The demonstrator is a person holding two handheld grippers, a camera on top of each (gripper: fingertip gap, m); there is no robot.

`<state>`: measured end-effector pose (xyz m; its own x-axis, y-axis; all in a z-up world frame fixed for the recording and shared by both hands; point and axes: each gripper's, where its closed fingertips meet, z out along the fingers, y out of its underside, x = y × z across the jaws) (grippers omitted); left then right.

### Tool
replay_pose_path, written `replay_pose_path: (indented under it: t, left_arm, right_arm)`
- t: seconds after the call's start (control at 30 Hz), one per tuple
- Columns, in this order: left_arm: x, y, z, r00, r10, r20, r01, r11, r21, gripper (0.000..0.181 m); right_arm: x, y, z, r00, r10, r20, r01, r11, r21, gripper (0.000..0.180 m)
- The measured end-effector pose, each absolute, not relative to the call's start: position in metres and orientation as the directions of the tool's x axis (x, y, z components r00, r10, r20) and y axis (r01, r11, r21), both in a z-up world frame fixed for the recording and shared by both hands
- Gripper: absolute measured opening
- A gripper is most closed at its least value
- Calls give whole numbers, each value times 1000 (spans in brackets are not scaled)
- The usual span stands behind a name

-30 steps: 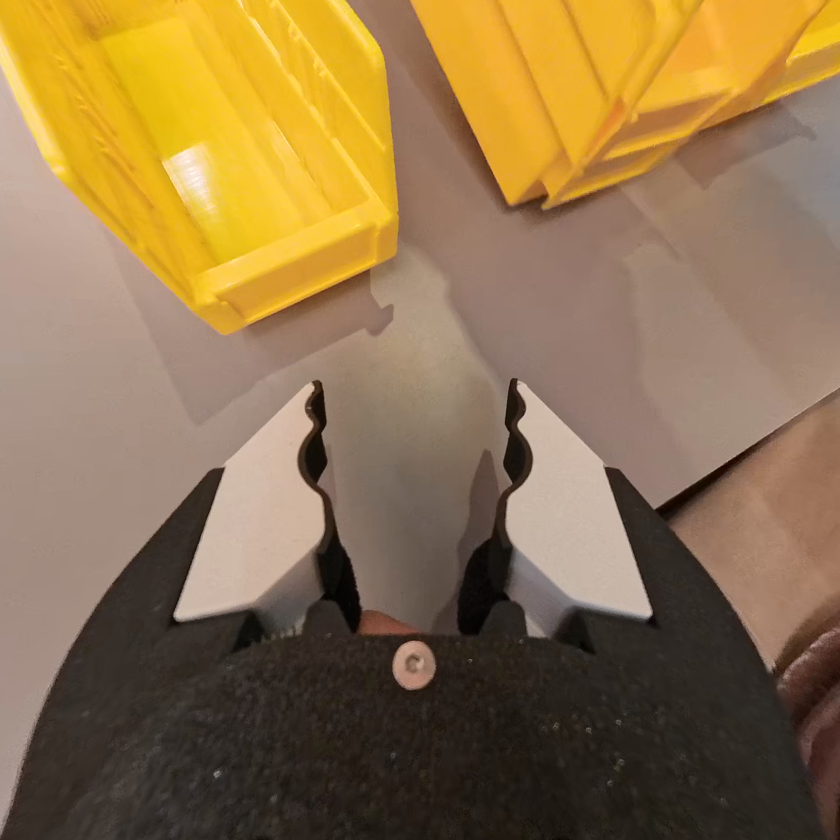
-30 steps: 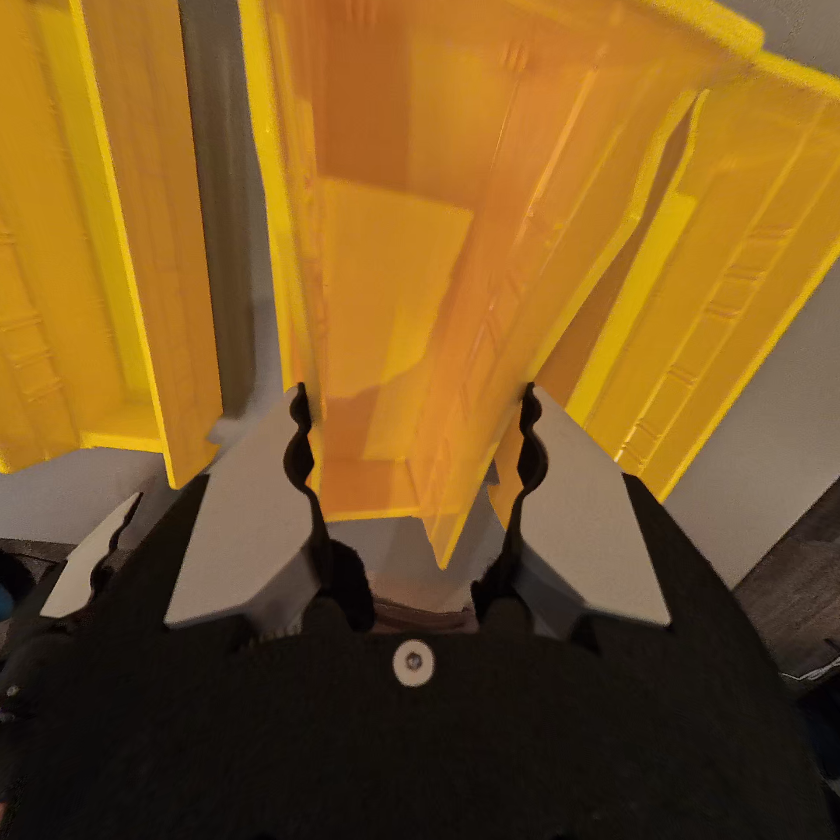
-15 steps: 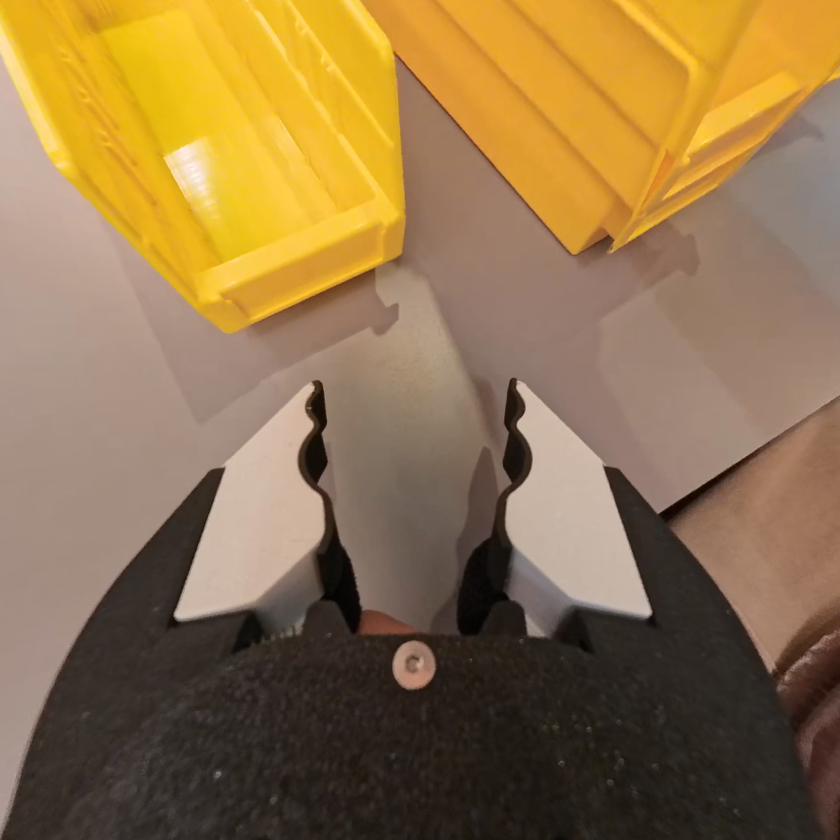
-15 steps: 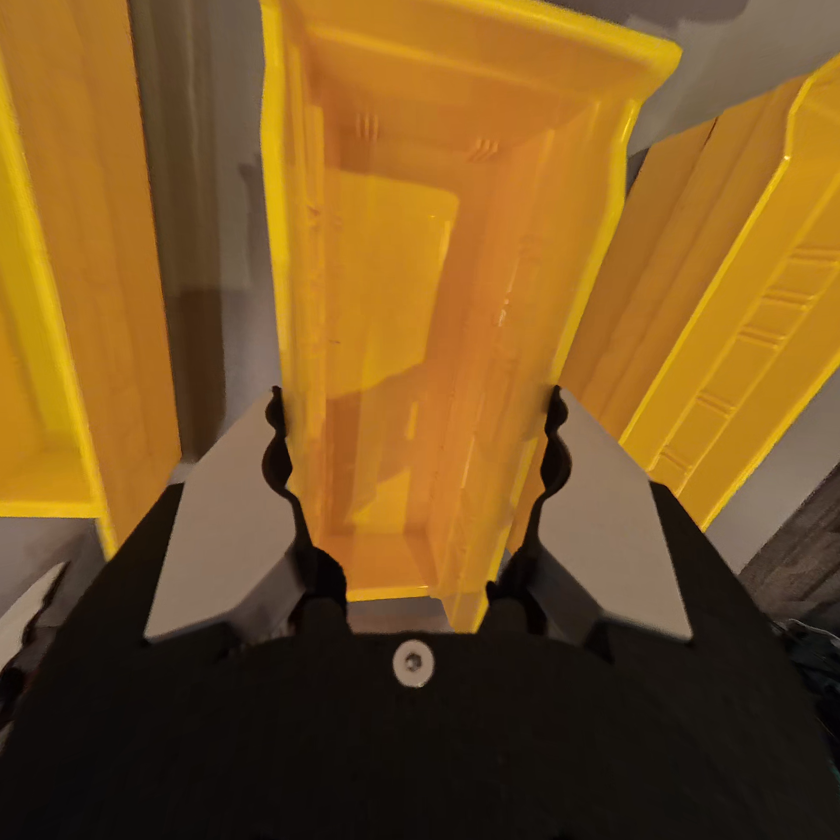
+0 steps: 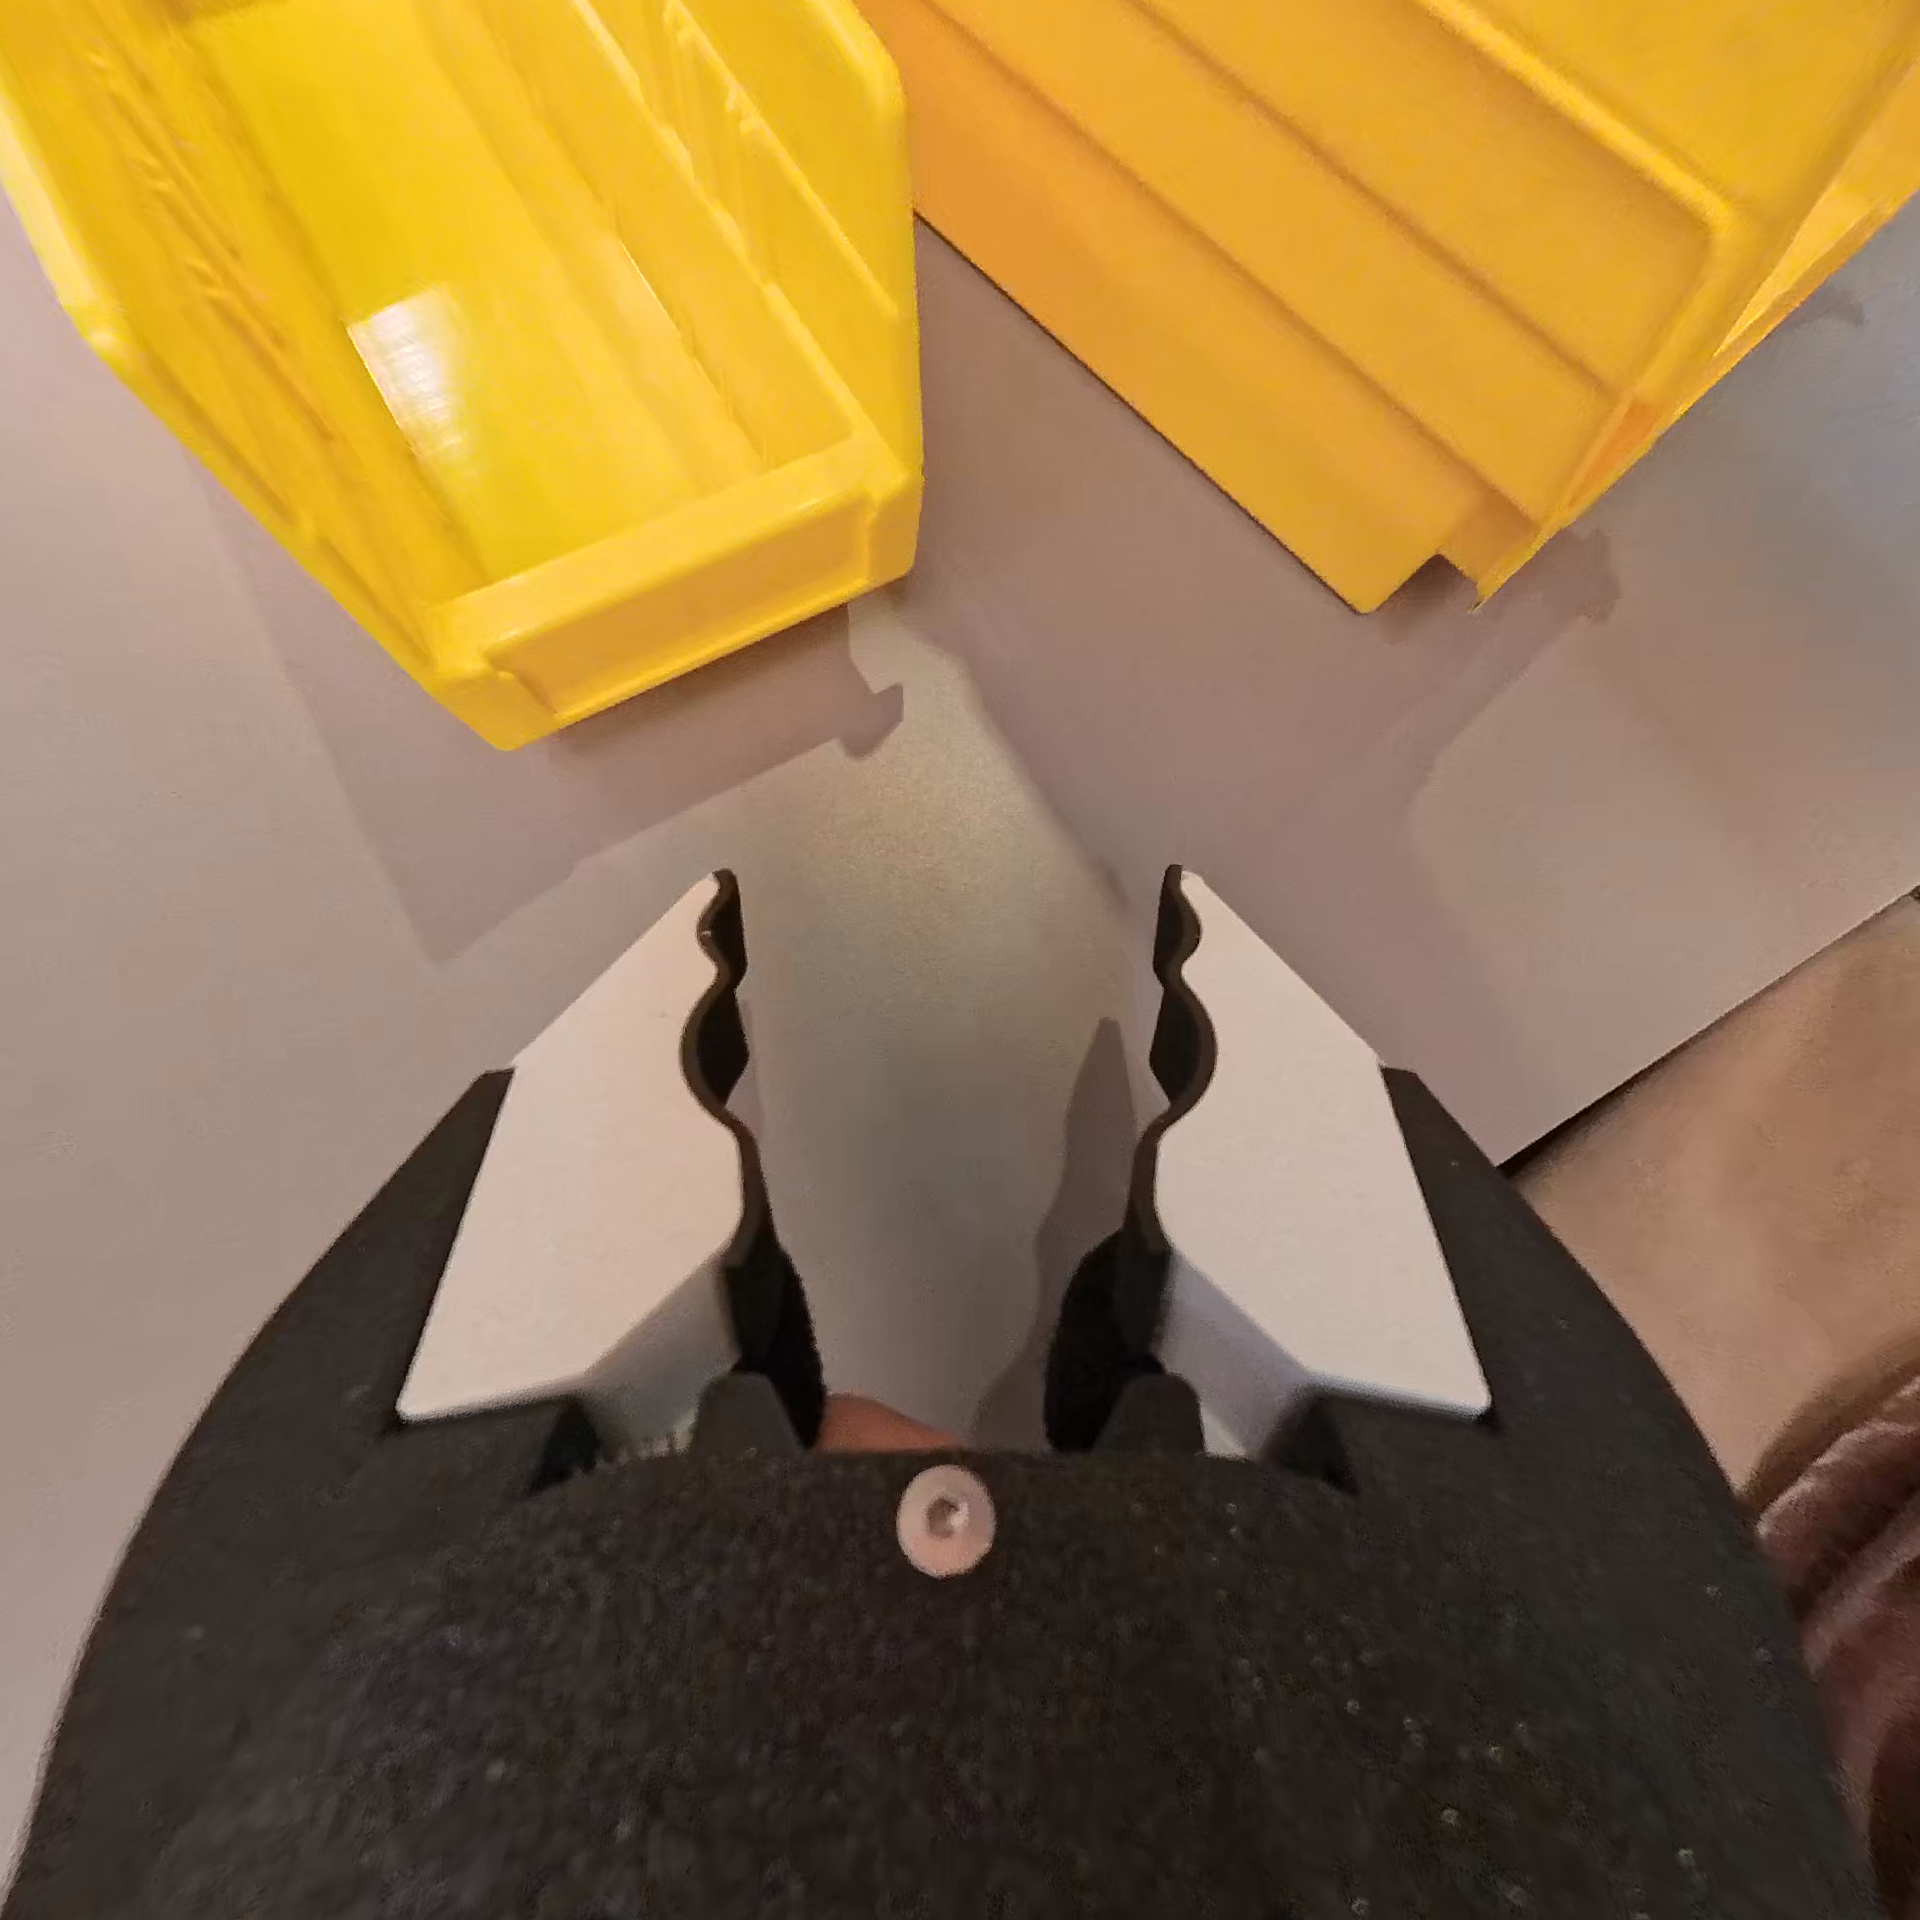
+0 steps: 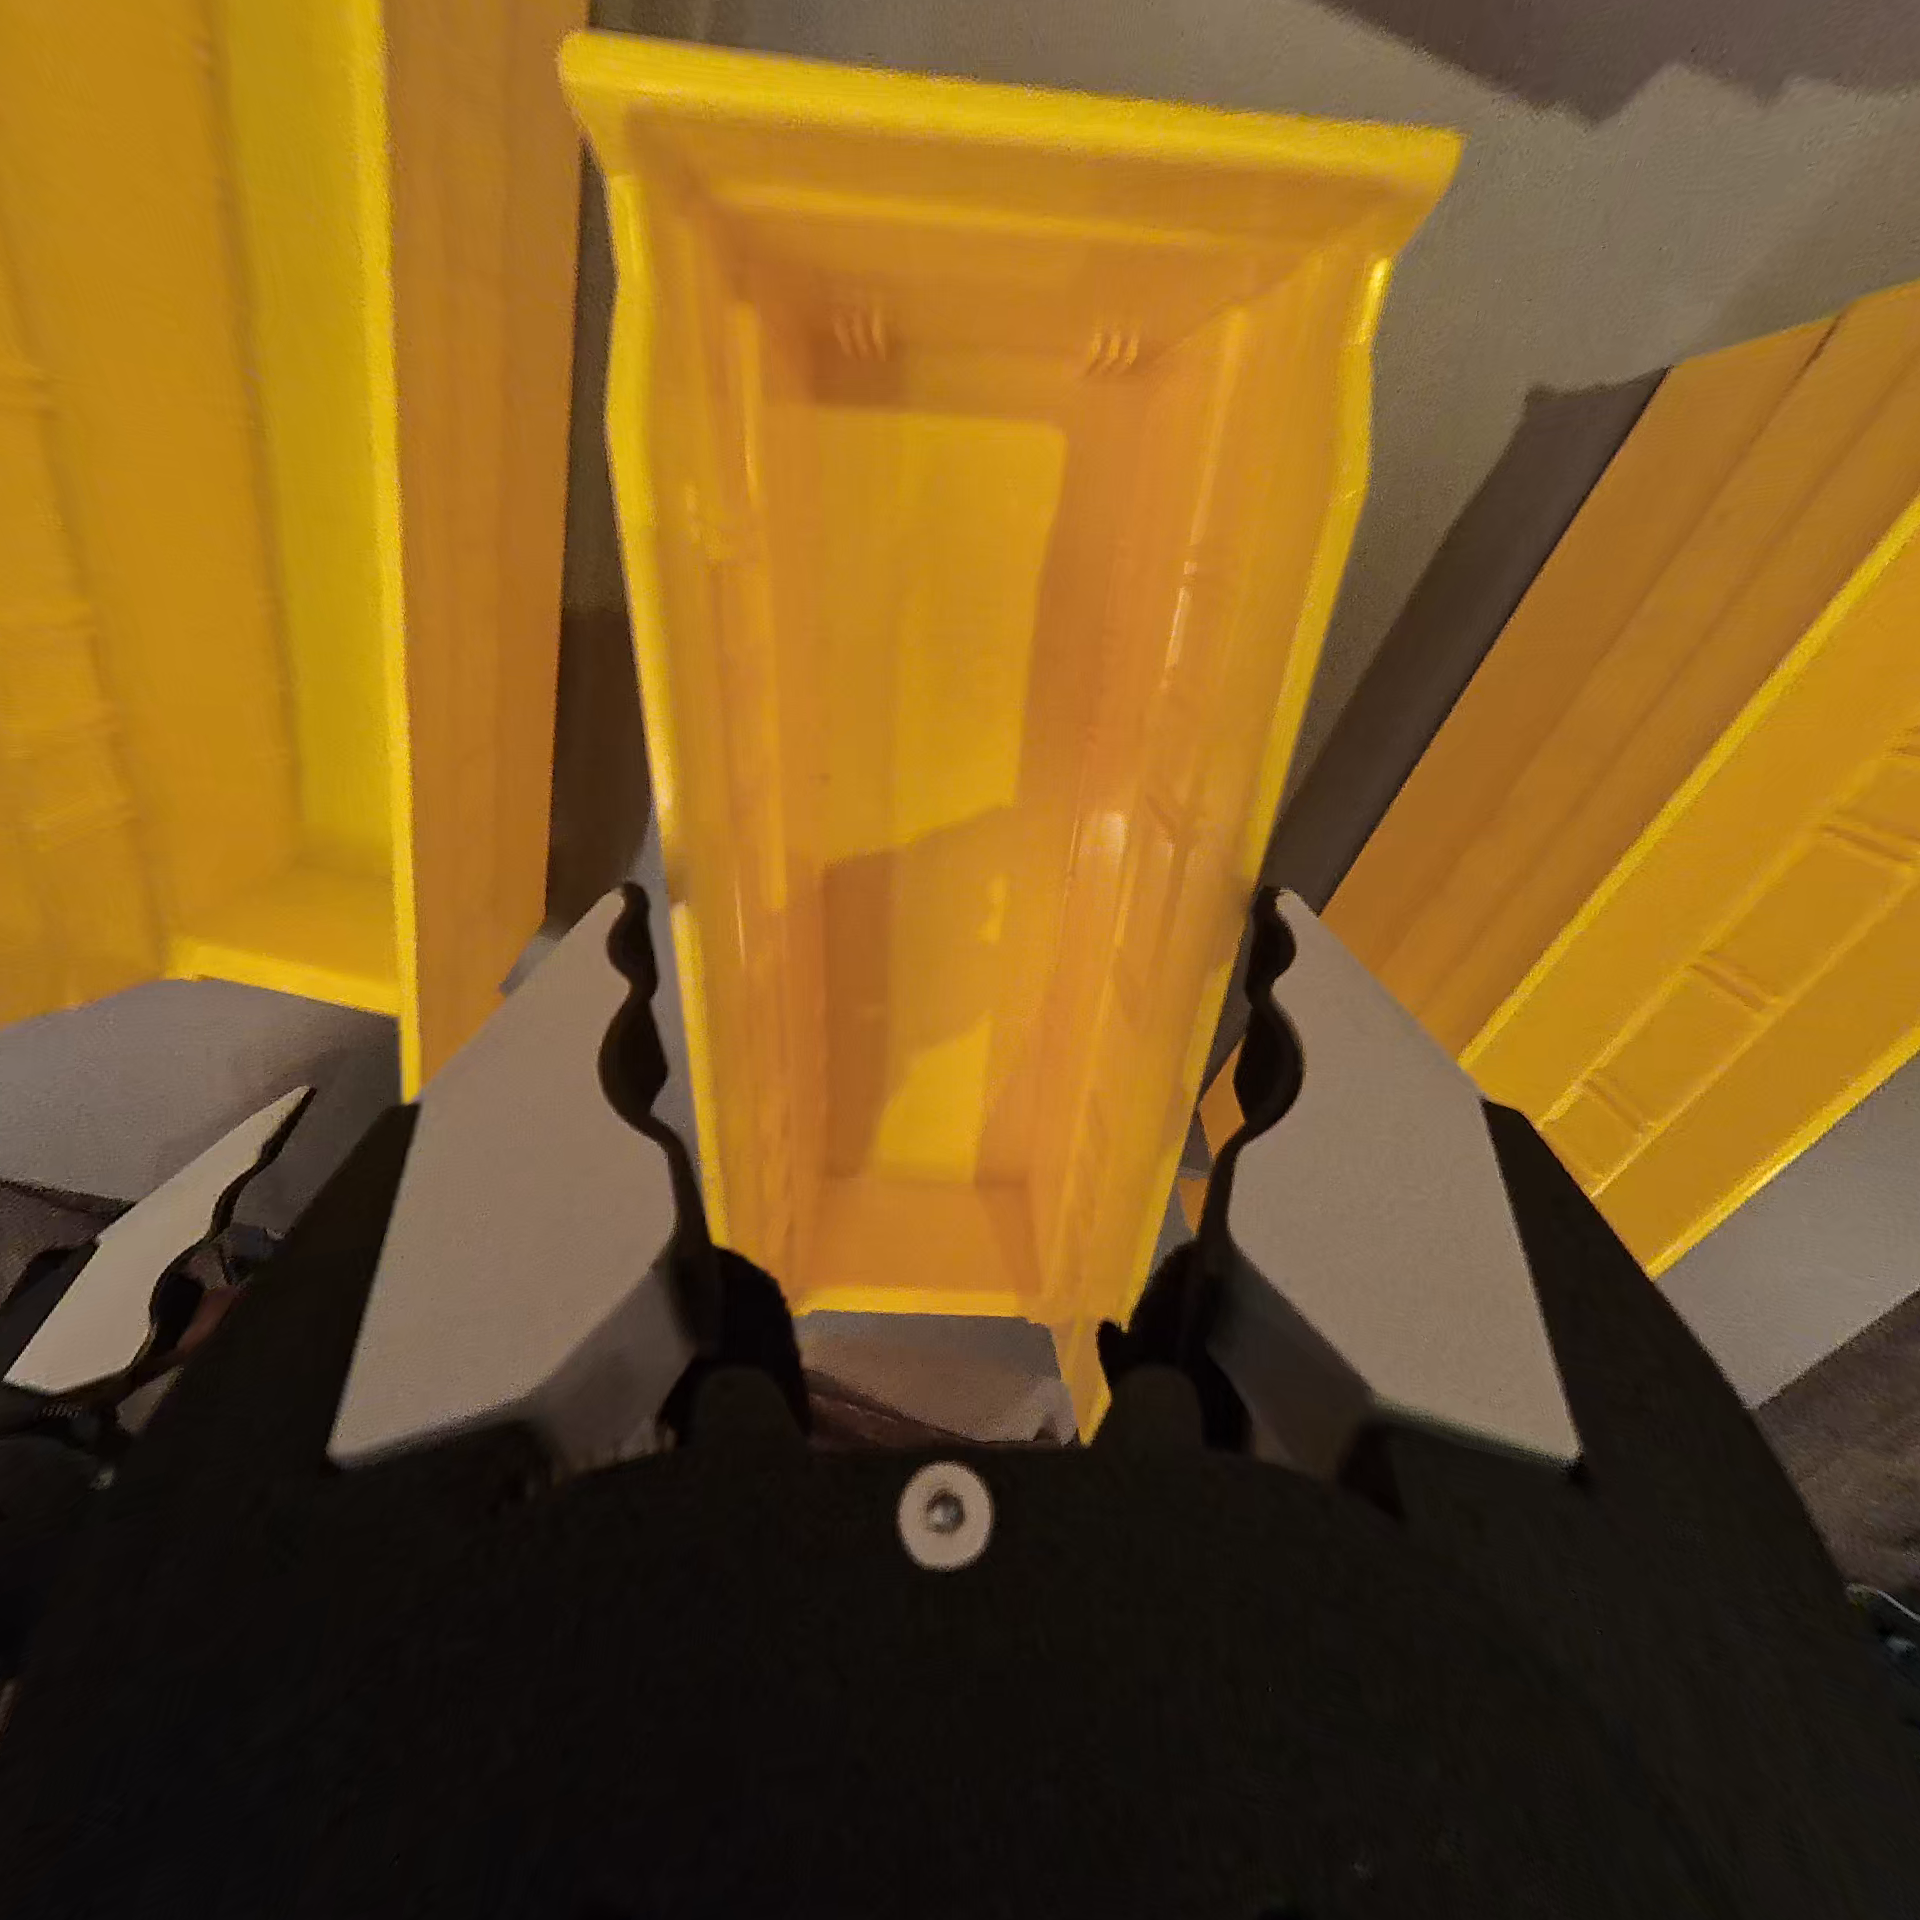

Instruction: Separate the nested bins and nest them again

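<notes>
Bins are lying apart on the grey table (image 5: 312, 831), so the separating half looks done and the nesting half is ahead. In the right wrist view, the right gripper (image 6: 951, 966) is straddling the near end of the middle bin (image 6: 935, 623); its jaws are standing wide apart, one finger outside each side wall, with a sliver of gap on both sides, so nothing is clamped. A second bin, the left bin (image 6: 260, 468), is sitting just beside it, and a third, the right bin (image 6: 1662, 831), is lying angled off to the other side. The left gripper (image 5: 951, 914) is hovering over bare table, jaws apart and empty, with the left bin's (image 5: 520, 364) short end just ahead of it.

Risk here is mostly in the grip. If the fingers are closing on the thin side walls, those walls may be flexing inward, and the smooth plastic could be slipping out once the bin is being lifted by one end. Held that far from its middle, the bin would likely be drooping at the far end and catching the rim of whichever bin is receiving it. The neighbours are close, so a swing could be knocking the left bin askew. Blur in both views is hiding finer contact detail.
</notes>
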<state>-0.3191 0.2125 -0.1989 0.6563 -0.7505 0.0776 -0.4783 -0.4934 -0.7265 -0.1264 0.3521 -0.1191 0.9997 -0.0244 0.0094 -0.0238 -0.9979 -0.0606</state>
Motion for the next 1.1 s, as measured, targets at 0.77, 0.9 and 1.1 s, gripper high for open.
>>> replay_pose_path:
  t: [0.77,0.9,1.1]
  left_arm:
    - [-312,207,-200,643,-761,87,-486,-493,-721,77]
    - [-311,206,-200,638,-766,80,-494,-487,-720,77]
    - [-312,206,-200,638,-765,81,-494,-489,-719,77]
  right_arm:
    - [-111,318,-101,997,-66,50,-64,-997,-44,80]
    - [-107,316,-83,996,-82,47,-80,-996,-49,81]
    - [-94,313,-30,994,-102,28,-98,-989,-108,81]
